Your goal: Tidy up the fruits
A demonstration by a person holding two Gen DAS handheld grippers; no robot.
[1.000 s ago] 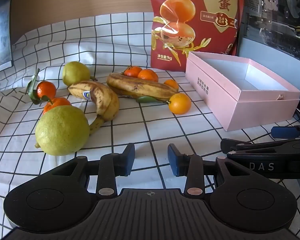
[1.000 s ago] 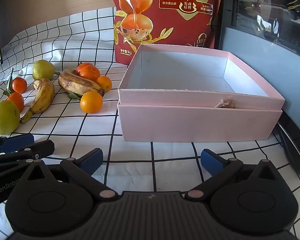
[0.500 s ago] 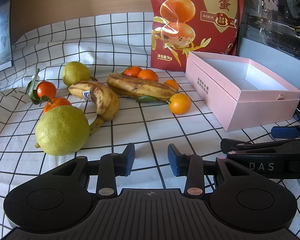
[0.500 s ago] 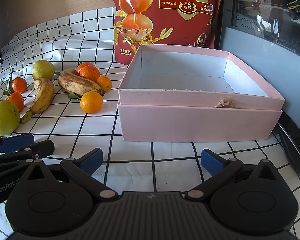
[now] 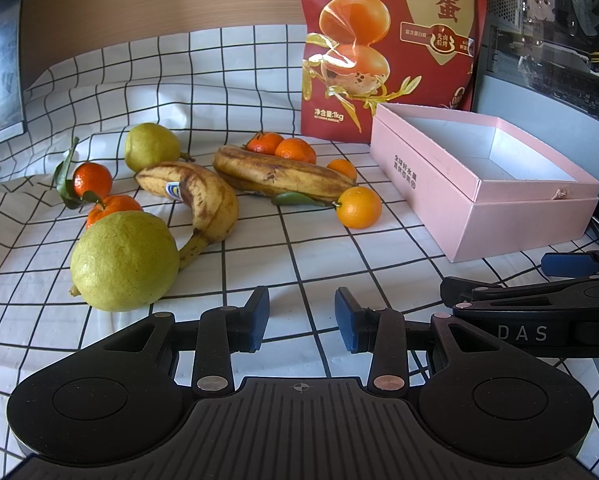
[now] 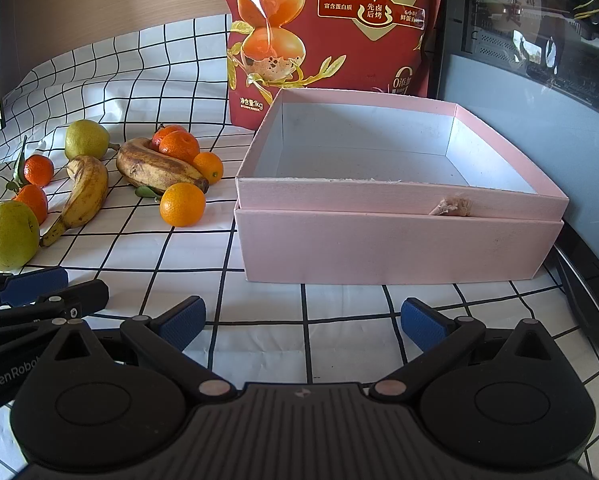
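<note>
Both tongs spread, empty; nearest left tongs (image 5: 302, 314), firm heavy pear (image 5: 125, 261), best pinched across its middle; soft bananas beyond.

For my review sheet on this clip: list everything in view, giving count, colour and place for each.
pears: two, yellow-green, one nearest the left claw, one at the back of the fruit cluster.
bananas: two, yellow with brown patches, middle of the cluster.
tangerines: six, orange, two left with leaves, three behind the far banana, one loose nearest the box.
box: one, pink, white inside, no fruit in it, right of the fruit.
bag: one, red, standing behind the box.
cloth: one, white with black grid, under everything.
left claw: black, blue pads, open, holding nothing.
right claw: same, open wider, holding nothing.
</note>
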